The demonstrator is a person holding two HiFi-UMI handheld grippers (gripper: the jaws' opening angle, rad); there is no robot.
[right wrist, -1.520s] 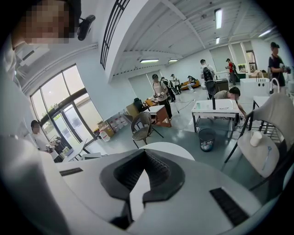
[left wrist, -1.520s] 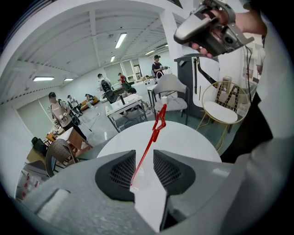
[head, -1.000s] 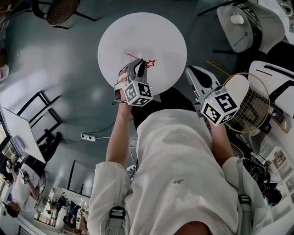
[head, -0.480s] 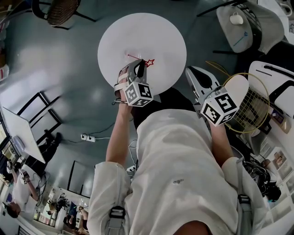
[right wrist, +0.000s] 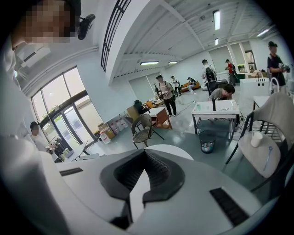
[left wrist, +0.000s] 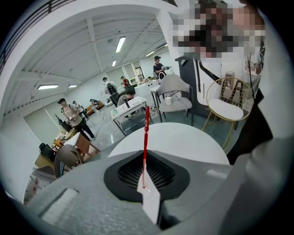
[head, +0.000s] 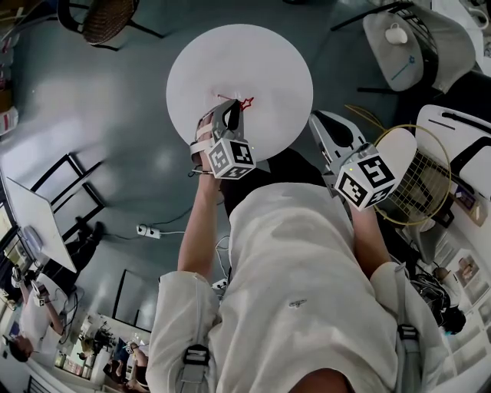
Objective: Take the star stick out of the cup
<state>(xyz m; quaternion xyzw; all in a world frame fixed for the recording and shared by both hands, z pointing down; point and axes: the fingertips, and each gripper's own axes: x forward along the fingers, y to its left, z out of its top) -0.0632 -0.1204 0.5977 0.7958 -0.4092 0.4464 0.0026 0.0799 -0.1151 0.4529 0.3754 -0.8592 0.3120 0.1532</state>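
The star stick point(head: 235, 100) is a thin red stick with a red star at its right end. It hangs over the round white table point(head: 261, 54), near the table's front edge. My left gripper point(head: 231, 110) is shut on it, and its jaws have just been closing with the stick between them. In the left gripper view the star stick point(left wrist: 145, 147) rises straight up out of the meeting jaws of the left gripper point(left wrist: 145, 182). My right gripper point(head: 318, 120) hovers beside the table's right edge, shut and empty, as the right gripper point(right wrist: 145, 155) shows in its own view. No cup is in view.
A white chair point(head: 399, 38) with a mug on it stands at the upper right. A gold wire chair point(head: 418, 176) is close to my right hand. A wicker chair point(head: 103, 19) sits at the top left. A power strip point(head: 143, 229) lies on the floor.
The red stick has tipped slightly in the left jaws and looks shorter from above. Both grippers stay where they were.
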